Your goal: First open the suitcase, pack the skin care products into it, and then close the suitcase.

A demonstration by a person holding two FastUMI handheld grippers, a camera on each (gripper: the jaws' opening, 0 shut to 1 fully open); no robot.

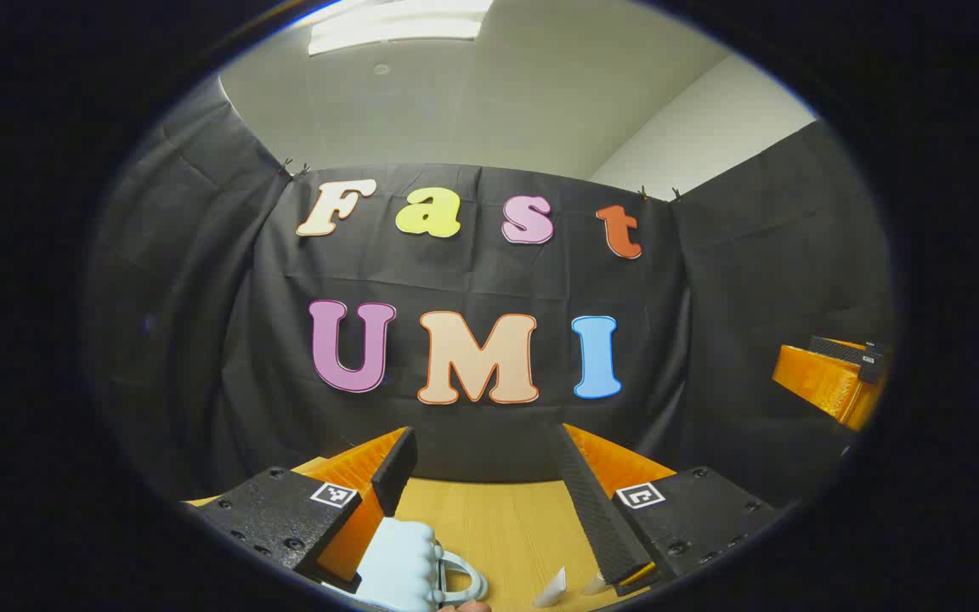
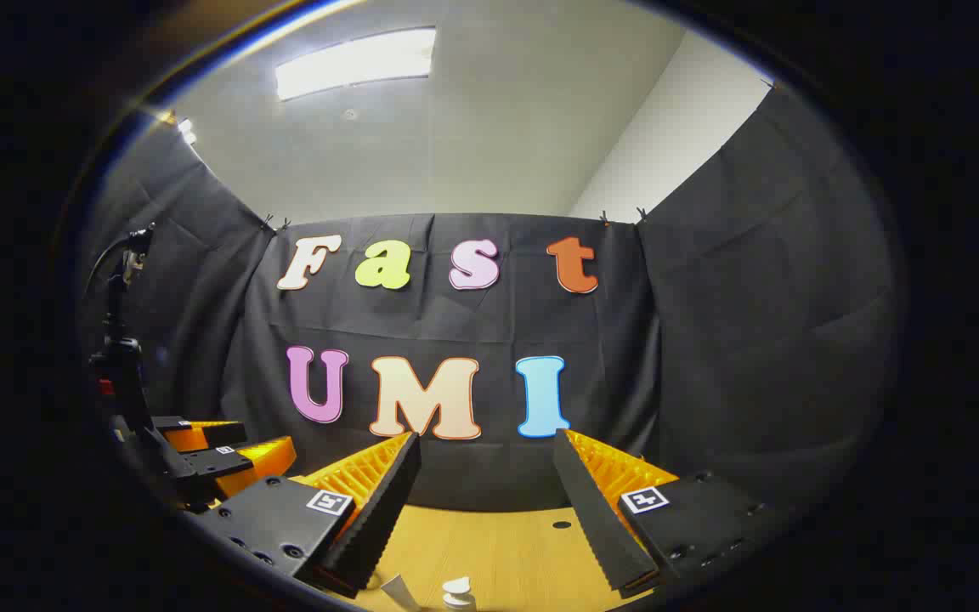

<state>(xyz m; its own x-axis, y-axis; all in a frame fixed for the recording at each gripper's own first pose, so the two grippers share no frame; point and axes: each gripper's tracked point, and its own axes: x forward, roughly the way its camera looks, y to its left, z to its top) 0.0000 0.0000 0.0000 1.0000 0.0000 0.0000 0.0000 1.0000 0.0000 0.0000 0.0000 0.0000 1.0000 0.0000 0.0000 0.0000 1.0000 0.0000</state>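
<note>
Both grippers, left gripper [image 1: 489,501] and right gripper [image 2: 485,510], hover with fingers spread, holding nothing; next, I judge, lower toward the suitcase [image 1: 409,565] to open it.

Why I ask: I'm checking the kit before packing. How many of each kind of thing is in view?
Tongs: 2, the left tongs and the right tongs, both open.
Suitcase: 1, the pale blue suitcase.
Skin care: 2, the white skin care items, partly cut off.
Table: 1, the wooden table.
Total: 6.
</note>
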